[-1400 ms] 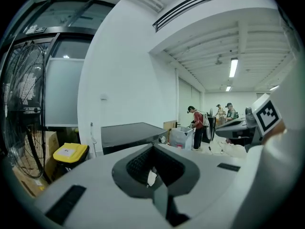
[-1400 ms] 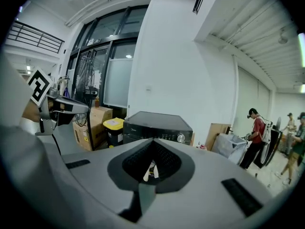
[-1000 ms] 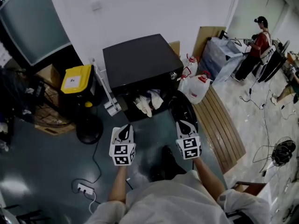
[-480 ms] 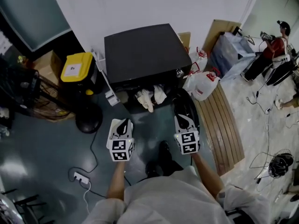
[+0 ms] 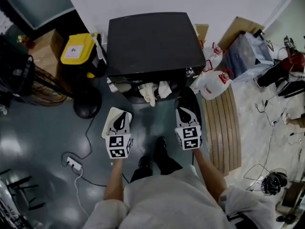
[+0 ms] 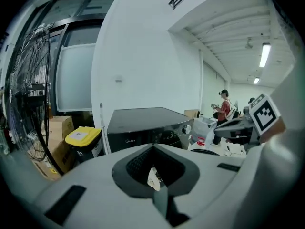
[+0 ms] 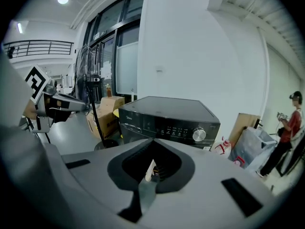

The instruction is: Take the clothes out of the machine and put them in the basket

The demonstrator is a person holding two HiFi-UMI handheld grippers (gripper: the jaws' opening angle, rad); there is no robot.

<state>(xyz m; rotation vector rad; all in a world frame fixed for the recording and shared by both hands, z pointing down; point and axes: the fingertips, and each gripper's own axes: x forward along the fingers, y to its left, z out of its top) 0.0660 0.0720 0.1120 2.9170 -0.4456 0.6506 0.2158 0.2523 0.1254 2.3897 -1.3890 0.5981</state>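
Clothes [image 5: 153,90]: hanging pale and crumpled out of machine's front opening, lying just ahead of both grippers, roughly between their tips.
Machine [image 5: 150,42]: black, sitting ahead of both grippers, backing onto white wall.
Door [image 5: 196,102]: hanging open, showing under and just beyond right gripper.
Left gripper [image 5: 122,118]: hovering over grey floor, pointing at opening, jaws pressing together, carrying nothing, touching no clothes.
Right gripper [image 5: 185,114]: hovering beside left gripper, jaws pressing together, carrying nothing, touching no clothes.
Yellow-lidded bin [image 5: 77,48]: standing beyond and left of left gripper, beside machine.
White jugs [image 5: 214,84]: sitting beyond and right of right gripper.
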